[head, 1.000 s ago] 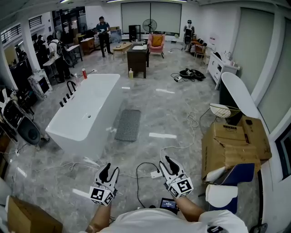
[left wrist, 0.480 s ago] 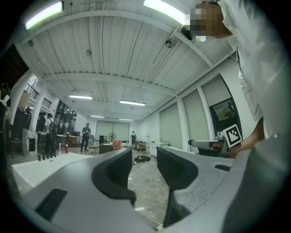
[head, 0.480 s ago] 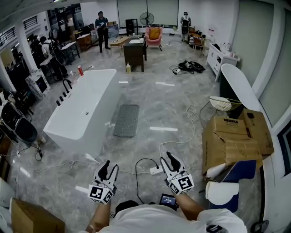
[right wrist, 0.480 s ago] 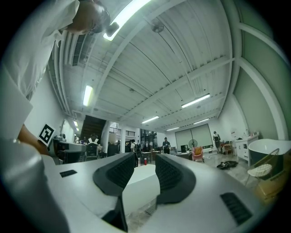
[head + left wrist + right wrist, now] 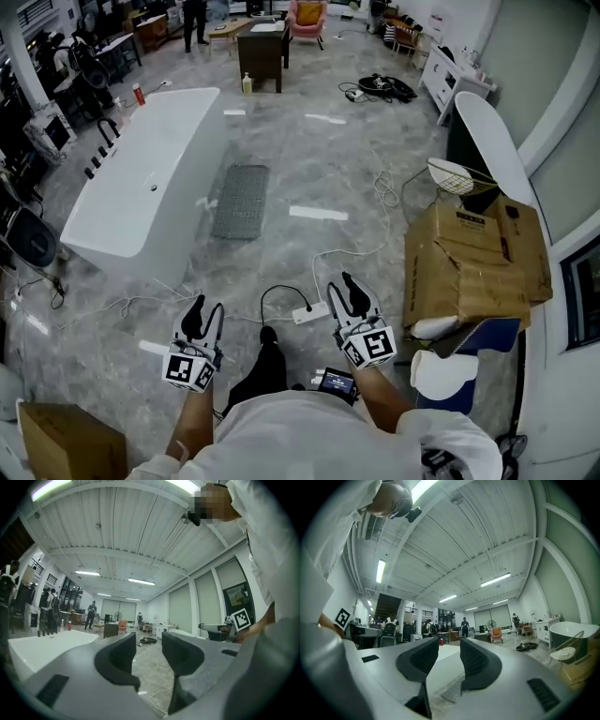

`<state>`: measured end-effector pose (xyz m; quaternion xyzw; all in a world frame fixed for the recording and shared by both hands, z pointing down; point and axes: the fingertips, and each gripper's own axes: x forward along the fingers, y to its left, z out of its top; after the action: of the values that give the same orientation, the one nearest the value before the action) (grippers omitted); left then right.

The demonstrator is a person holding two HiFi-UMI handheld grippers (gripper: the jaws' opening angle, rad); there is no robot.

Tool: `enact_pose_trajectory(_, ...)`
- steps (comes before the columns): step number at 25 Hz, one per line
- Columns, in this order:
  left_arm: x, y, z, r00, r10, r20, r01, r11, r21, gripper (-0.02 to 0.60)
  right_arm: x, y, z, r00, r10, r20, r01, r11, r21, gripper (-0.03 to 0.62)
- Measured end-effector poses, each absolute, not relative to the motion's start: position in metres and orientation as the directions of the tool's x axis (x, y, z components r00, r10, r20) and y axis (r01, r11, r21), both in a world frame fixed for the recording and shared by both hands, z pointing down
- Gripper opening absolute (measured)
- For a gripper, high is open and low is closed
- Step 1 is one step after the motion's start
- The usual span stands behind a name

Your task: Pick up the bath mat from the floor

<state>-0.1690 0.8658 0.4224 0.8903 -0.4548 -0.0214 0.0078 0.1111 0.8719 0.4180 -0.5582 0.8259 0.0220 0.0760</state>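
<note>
The person stands on the grey marble floor, holding both tools low in front of the body. The left tongs have their jaws apart with nothing between them; through the gap the left gripper view shows only the open room. The right tongs are likewise parted and empty. The bath mat, a dark grey textured rectangle, lies flat on the floor well ahead of both tongs, just beside the long side of the white bathtub. In the right gripper view the mat shows low in the gap between the jaws, far off. A white power strip with its cable lies on the floor near the right tongs. A big cardboard box stands off to the person's right.
</note>
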Motion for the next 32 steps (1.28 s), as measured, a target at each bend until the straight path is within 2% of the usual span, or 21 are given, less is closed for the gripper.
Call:
enact_pose_trajectory(7,-0.176,0.730,0.420,0.602,-0.797,-0.057,-0.795,-0.604,0.055,0.172,0.094,0.756,0.417,-0.368,-0.924,-0.106,-0.928,0.372,-0.016,0.160)
enact_pose_trajectory(15,-0.180,0.609,0.411,0.639,-0.766,-0.069,-0.765,-0.642,0.052,0.172,0.085,0.635,0.399,-0.326,-0.937,-0.124,-0.944,0.330,-0.014,0.160)
enact_pose_trajectory(26,-0.168,0.475,0.417,0.649,-0.759,-0.055,-0.759,-0.651,0.028,0.172,0.109,0.516,0.400,-0.275,-0.951,-0.142,-0.959,0.282,-0.029,0.160)
enact_pose_trajectory(32,-0.123,0.372,0.425,0.642,-0.766,-0.038,-0.765,-0.643,0.032,0.172,0.163,0.414,0.423,-0.257,-0.958,-0.126,-0.962,0.265,-0.058,0.160)
